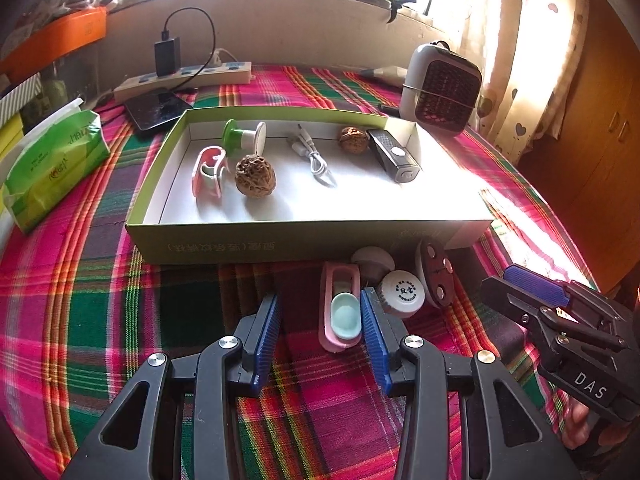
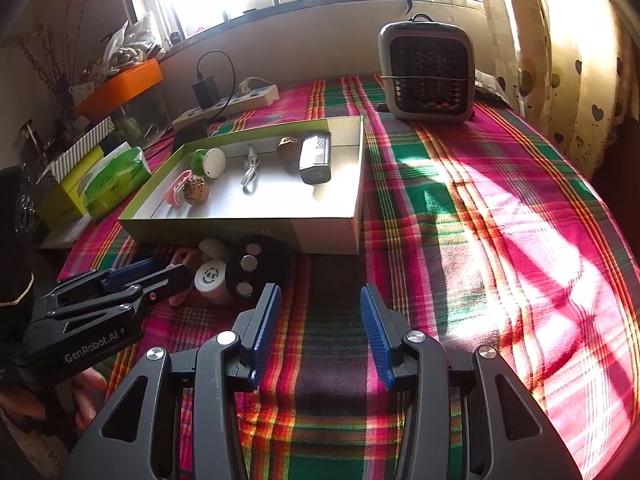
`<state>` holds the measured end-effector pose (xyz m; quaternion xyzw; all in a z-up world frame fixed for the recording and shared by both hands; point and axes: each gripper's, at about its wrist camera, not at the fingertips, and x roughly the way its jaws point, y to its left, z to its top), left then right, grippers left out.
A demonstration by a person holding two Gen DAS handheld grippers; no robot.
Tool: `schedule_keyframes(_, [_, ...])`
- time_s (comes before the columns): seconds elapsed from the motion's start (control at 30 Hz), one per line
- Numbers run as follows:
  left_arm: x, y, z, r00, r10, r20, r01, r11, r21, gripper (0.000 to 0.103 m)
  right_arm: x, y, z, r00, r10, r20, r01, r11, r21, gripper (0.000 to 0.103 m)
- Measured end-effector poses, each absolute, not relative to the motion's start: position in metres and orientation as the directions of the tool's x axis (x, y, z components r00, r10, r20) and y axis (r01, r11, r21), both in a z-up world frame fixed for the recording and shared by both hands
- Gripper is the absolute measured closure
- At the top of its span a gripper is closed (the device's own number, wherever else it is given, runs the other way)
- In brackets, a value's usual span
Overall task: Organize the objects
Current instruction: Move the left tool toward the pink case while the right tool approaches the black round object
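My left gripper (image 1: 320, 304) stands open over the plaid cloth. A pink clip with a teal pad (image 1: 340, 312) lies between its fingers, close to the right pad, and is not gripped. Just right of it lie a white cap (image 1: 402, 294), a dark oval disc with metal dots (image 1: 436, 276) and a white knob (image 1: 372, 260). Behind them the green box (image 1: 308, 236) holds a pink-white clip (image 1: 208, 172), a big walnut (image 1: 255, 178), a green spool (image 1: 244, 136), a cable (image 1: 314, 156), a small walnut (image 1: 353, 140) and a black device (image 1: 394, 156). My right gripper (image 2: 320, 296) is open with nothing in it.
A small heater fan (image 2: 426, 76) stands at the back right. A power strip (image 1: 188, 76) with a charger and a dark phone (image 1: 158, 110) lie behind the box. A green tissue pack (image 1: 56, 168) sits to the left. Curtains and a wooden cabinet border the right side.
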<state>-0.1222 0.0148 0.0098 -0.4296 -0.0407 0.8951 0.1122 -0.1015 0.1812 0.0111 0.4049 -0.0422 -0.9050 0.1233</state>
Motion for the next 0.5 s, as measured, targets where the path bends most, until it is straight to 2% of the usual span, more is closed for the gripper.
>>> schedule_keyframes(0.2, [-0.126,0.023,0.010,-0.612,0.202,-0.765,-0.186,-0.976,-0.108,0.064,-0.103,0.181,0.010,-0.635,-0.259,-0.728,0.186,-0.966,0.181,0.060])
schedule_keyframes(0.5, [-0.129,0.007,0.008,-0.623,0.159,-0.766,-0.119,-0.987,-0.108,0.065,-0.106,0.164,0.014,-0.630,-0.284,-0.723,0.222,-0.958,0.183,0.060])
